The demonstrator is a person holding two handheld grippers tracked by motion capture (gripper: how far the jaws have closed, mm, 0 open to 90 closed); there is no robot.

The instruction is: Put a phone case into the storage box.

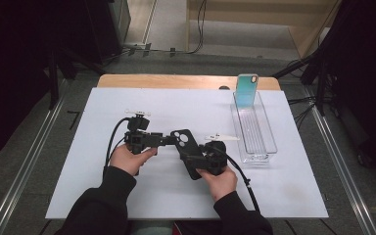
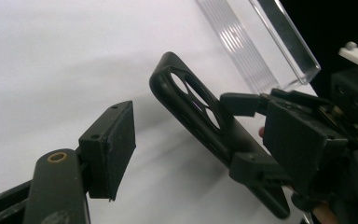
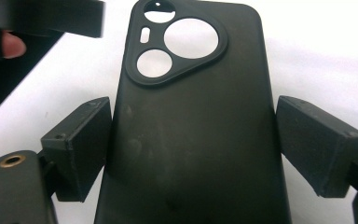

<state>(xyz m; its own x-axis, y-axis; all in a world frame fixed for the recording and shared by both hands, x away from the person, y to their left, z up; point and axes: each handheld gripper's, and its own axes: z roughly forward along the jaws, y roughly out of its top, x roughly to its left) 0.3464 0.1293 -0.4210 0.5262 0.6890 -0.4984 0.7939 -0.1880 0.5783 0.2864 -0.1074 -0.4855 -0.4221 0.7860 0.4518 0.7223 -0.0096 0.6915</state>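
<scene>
White counter [image 1: 127,196] carries a clear tray [image 1: 269,147] at the right. Above the counter, the right claw [image 3: 193,135] grips a black phone case [image 3: 191,140] by its sides, and the left claw [image 2: 121,135] stands open near its camera end. I judge this a handover; next the left claw must close on the case.

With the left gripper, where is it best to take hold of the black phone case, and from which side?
Probably the free camera end of the black phone case, across its long edges, approaching over that end: the right gripper clamps the lower half, and the open left gripper sits beside the top.
</scene>
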